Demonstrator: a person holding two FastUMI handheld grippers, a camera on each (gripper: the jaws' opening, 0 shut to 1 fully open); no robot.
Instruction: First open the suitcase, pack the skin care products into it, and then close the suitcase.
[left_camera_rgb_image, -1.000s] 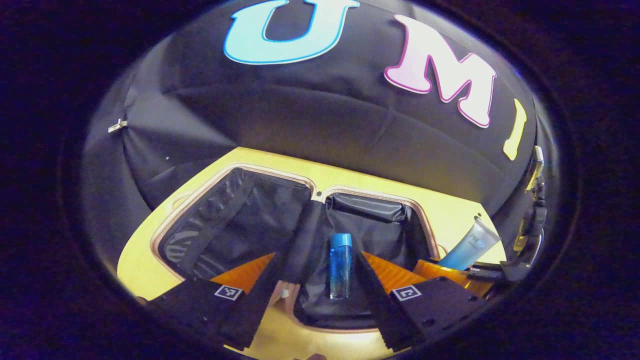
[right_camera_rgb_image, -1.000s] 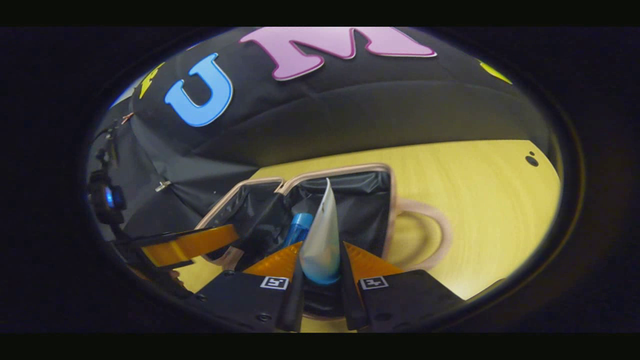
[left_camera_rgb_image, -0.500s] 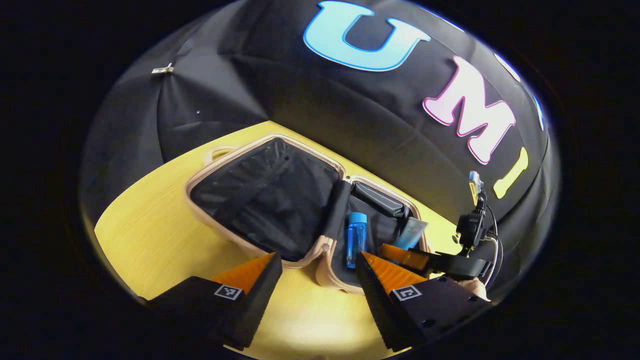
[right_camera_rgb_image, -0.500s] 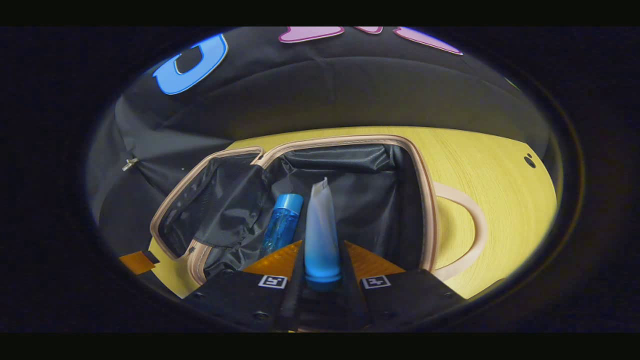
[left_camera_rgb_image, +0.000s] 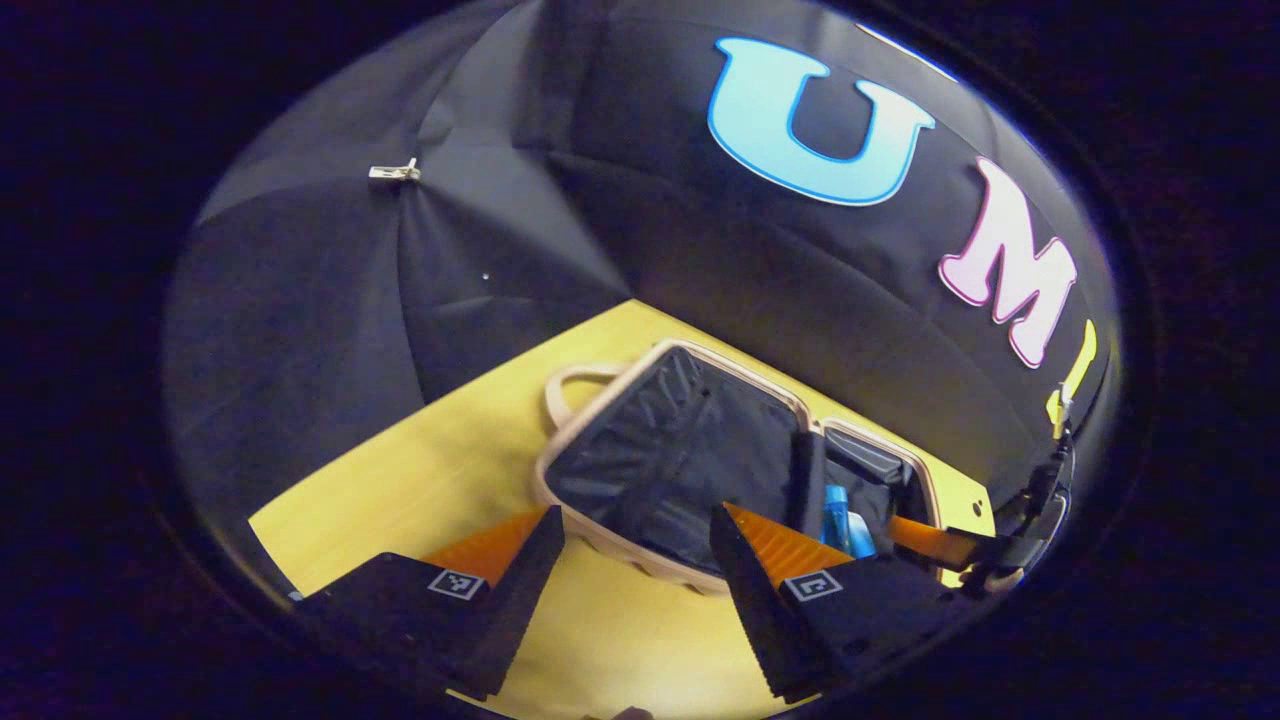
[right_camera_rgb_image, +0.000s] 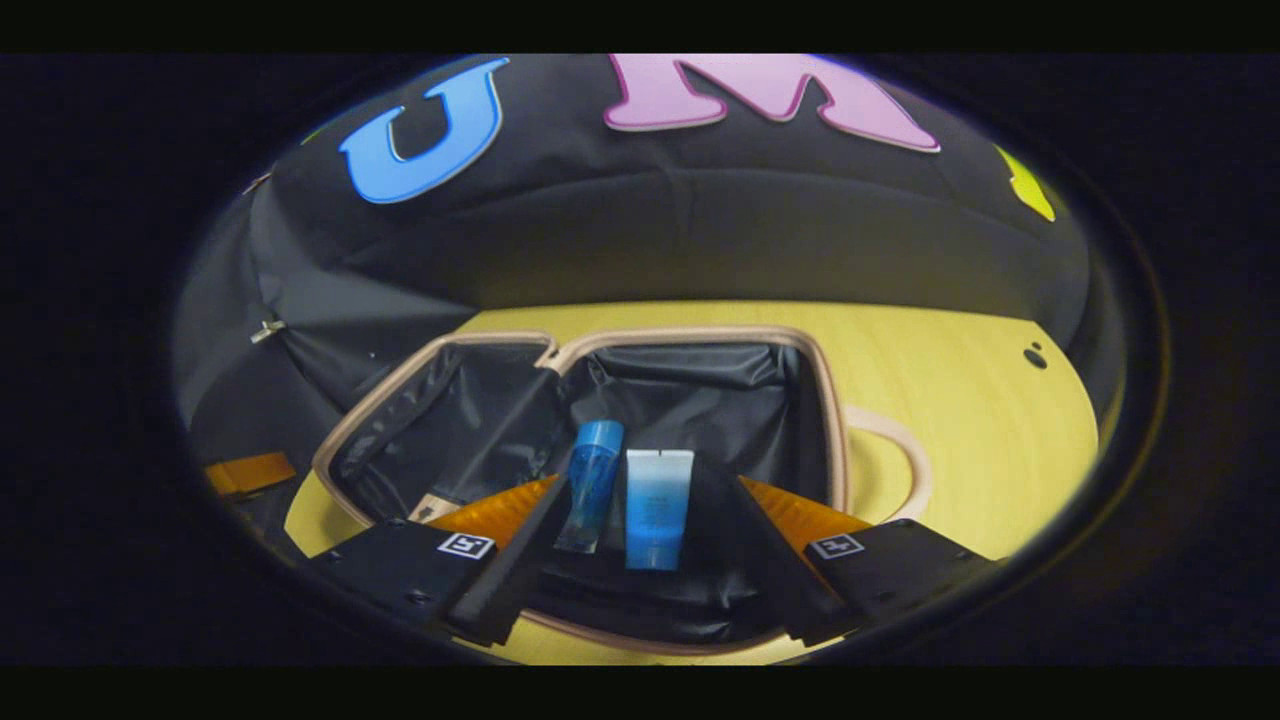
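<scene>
Black lining: suitcase (right_camera_rgb_image: 838, 420) lies open on yellow wood-grain table (right_camera_rgb_image: 960, 400).
Contents: blue bottle (right_camera_rgb_image: 592, 485) beside flat tube (right_camera_rgb_image: 655, 505), inside right half.
Right gripper (right_camera_rgb_image: 640, 580): fingers apart, empty.
Left gripper (left_camera_rgb_image: 635, 560): fingers apart.

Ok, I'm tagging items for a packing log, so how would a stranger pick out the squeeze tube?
Find the open suitcase lying flat on the yellow table; look in its right-hand half, lined in black. Two blue items lie there side by side: the tube is the right one, flat and wide, pale at its far end, unlike the slim round bottle with a blue cap.
</scene>
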